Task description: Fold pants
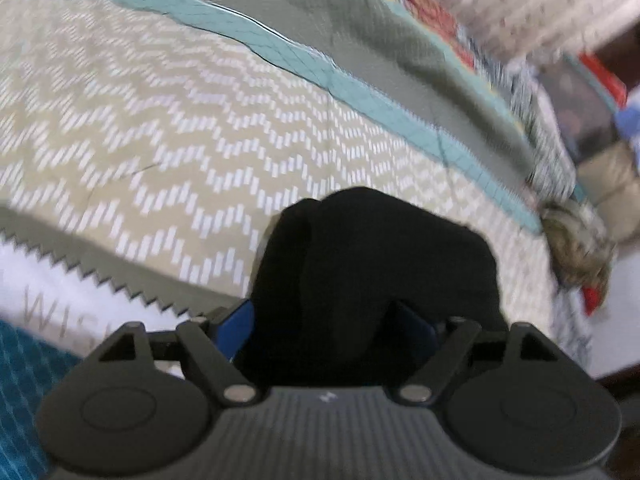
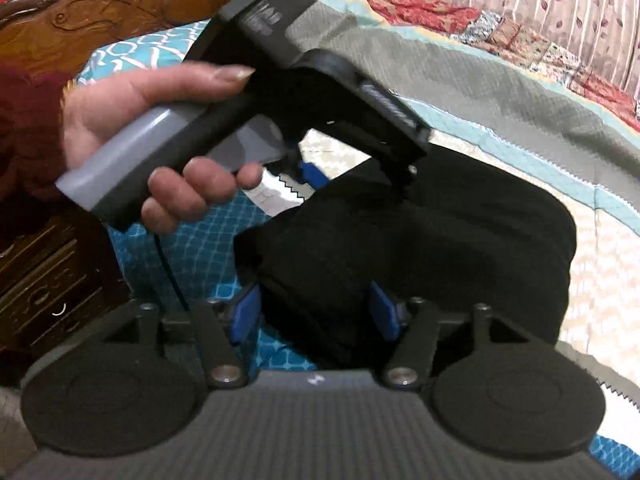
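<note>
Close in on the right wrist view, the right claw has its blue pads spread apart, and a corner of the folded black pants sits between them — the fabric fills most of the gap, yet whether either pad presses on it I cannot tell. The pants lie bunched in a thick dark bundle on the bed, partly on the teal diamond-patterned cloth and partly on the beige zigzag-patterned bedspread.

Just past that, the person's left hand wraps the grey handle of the other tool, thumb along the top, a dark red sleeve at the wrist. That left claw points down into the far side of the bundle, with only one blue pad peeking out beside the fabric.

Over to the left wrist view — the left claw's blue pads stand wide apart, with the black bundle heaped between them and covering the right one almost wholly. Beyond it runs the beige zigzag spread, then a teal stripe and a grey-green band. Farthest back in the right view, a carved wooden headboard and a patterned curtain.
</note>
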{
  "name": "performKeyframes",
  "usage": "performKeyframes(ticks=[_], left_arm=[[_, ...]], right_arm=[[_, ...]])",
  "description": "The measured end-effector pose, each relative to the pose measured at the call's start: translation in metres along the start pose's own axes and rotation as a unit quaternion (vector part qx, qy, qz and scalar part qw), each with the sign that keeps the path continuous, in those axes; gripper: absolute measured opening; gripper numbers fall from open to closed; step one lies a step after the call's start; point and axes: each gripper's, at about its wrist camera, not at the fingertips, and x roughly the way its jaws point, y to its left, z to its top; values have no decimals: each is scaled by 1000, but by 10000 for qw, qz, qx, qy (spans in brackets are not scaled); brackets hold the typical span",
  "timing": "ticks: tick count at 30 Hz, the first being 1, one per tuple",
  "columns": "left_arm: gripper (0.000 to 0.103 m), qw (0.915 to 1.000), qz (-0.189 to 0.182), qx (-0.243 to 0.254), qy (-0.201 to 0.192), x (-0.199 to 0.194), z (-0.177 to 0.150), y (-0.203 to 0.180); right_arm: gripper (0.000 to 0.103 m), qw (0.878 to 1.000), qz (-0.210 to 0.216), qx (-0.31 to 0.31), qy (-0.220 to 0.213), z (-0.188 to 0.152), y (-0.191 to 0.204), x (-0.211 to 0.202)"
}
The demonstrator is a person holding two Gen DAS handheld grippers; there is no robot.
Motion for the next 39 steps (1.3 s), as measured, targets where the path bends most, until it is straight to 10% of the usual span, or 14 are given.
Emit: performKeyframes(ticks=[9, 14, 22, 24, 25, 39], left_arm=[[51, 9932, -888, -479, -581, -46, -23, 29], [52, 9892, -1220, -799, -111, -20, -42, 41], [66, 9733, -1827, -1390, -42, -1, -55, 51], [68, 9749, -1801, -1310, -61, -3, -53, 47], [68, 9746, -1821, -1304, -69, -4, -52, 46], [80, 9357, -2962, -1909, -158, 4, -46, 49]], right_arm=[[60, 9936, 235, 948, -568, 7, -28, -27], [49, 9915, 373, 1163, -438, 11, -28, -10], [63, 9980, 415, 458, -132, 9, 4, 11], [45, 9994, 128, 227, -235, 12, 11, 18], [13, 9997, -66, 121, -223, 14, 13, 19], [14, 9867, -367, 1090, -1147, 53, -17, -25]])
